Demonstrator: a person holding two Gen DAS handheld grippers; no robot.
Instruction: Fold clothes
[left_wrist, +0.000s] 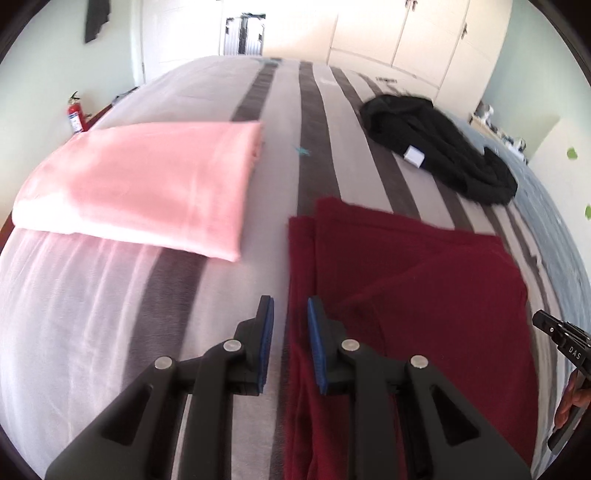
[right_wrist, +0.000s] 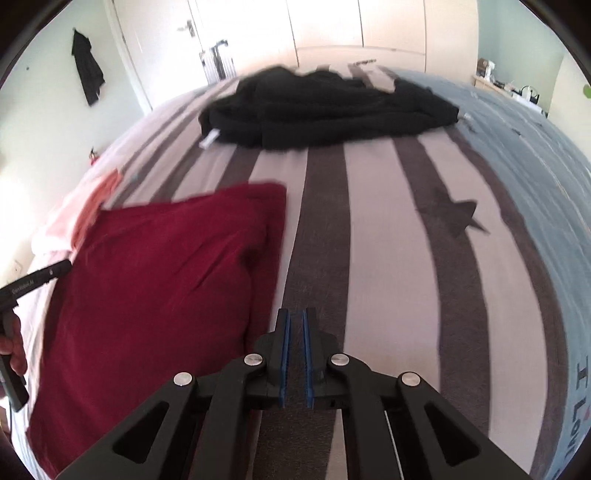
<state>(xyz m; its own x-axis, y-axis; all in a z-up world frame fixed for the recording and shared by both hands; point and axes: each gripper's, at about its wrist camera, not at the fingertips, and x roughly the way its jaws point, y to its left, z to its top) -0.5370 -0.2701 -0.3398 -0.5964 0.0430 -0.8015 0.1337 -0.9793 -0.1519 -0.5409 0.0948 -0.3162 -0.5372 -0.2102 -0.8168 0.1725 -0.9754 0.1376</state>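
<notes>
covering almost everything is a bed (left_wrist: 332, 122) with a soft blanket in wide grey and pale stripes, with a dark star shape (right_wrist: 456, 216) printed on it. on the left lies a pink cloth (left_wrist: 147, 184), smooth, folded into a thick rectangle. beside it, a dark red garment (left_wrist: 417, 291) lies flat in a rough square with layered edges and a fuzzy surface. farther away a black garment (right_wrist: 325, 110) sits in a crumpled heap with a small white tag (left_wrist: 414, 156). a red fire extinguisher (left_wrist: 75, 112) stands by the far wall.

the left gripper (left_wrist: 290, 332) hovers over the left edge of the dark red garment, its blue pads a little apart, nothing between them. the right gripper (right_wrist: 295, 350) is over bare blanket just right of that garment, its pads nearly pressed together and empty. nothing blocks either gripper.
</notes>
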